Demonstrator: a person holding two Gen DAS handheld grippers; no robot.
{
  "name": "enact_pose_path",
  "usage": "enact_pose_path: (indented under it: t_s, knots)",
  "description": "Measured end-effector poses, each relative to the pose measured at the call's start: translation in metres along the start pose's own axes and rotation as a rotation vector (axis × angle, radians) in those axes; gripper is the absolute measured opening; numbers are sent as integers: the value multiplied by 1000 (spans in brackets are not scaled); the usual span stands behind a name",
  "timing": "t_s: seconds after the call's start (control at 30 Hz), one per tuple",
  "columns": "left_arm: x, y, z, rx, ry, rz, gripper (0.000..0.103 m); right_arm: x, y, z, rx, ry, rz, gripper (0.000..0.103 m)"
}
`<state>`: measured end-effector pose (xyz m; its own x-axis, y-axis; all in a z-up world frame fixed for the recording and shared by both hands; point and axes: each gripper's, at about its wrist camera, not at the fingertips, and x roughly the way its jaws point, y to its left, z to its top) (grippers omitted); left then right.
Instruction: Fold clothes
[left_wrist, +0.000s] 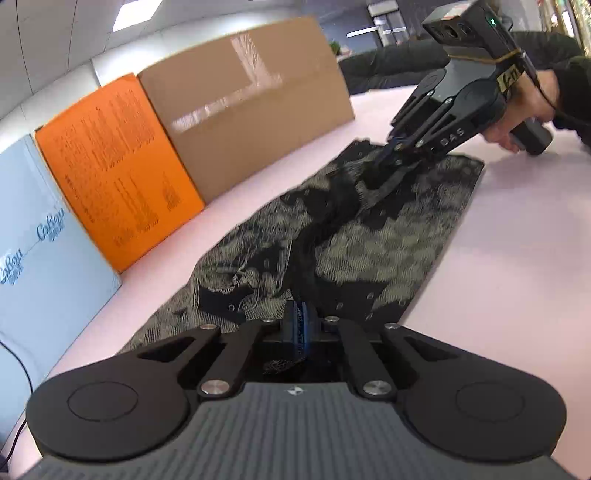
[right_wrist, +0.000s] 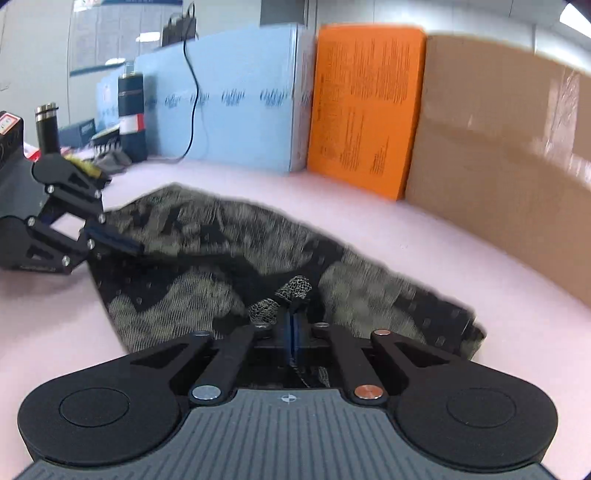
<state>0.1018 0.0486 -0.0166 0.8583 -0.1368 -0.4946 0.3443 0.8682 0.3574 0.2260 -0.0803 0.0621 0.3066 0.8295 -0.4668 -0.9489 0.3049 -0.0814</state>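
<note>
Both tongs are pinched fully closed on the same garment (left_wrist: 369, 236), a dark camouflage-patterned piece of clothing lying on the pink tabletop (left_wrist: 517, 258). In the left wrist view, the left tongs (left_wrist: 295, 325) have a bunch of the cloth caught between their blue pads at the near end. The right tongs (left_wrist: 384, 162), gripped by a hand (left_wrist: 524, 122), bite the fabric at the far end. The right wrist view shows the same from the other side: the right tongs (right_wrist: 293, 325) hold a puckered tuft of mesh-like cloth, and the left tongs (right_wrist: 110, 240) clamp the opposite end.

The garment's long axis runs from 1 pair of tongs to the other, so each hand owns 1 end and neither is nearer the middle. A raised ridge of cloth runs between the 2 grips, while the rest lies flat. The coming fold probably depends on both ends travelling together across that axis.

Behind the garment stand 3 upright boxes: a light blue box (left_wrist: 44, 251), an orange box (left_wrist: 114, 166) and a brown cardboard box (left_wrist: 251, 103). Bottles (right_wrist: 129, 110) and clutter sit at the tabletop's far left in the right wrist view.
</note>
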Motion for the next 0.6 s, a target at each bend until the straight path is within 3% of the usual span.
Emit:
enact_pose_path:
  t_s: [0.1,0.23,0.27,0.3,0.33,0.4,0.5,0.6]
  knots:
    - [-10,3,0,-24,-26,-26,2,-14,15,-1,-86,-8,66,3]
    - [-17,2,-3,-25,-12,-36,6,-20,27,-11,-129,104,174,4]
    - [-20,2,-5,-19,-15,-56,8,-22,27,-13,-120,126,210,6]
    - [-24,1,-7,-4,-20,-72,13,-24,27,-14,-116,138,233,14]
    - [-27,0,-8,13,-23,-78,17,-28,27,-15,-117,133,233,27]
    - [-35,2,-10,32,-32,-68,42,-35,25,-15,-100,91,215,36]
    - [-45,13,-8,-13,-63,-45,54,-43,17,-8,-16,2,184,36]
    - [-34,32,1,-169,-31,64,59,-30,13,5,51,-43,78,36]
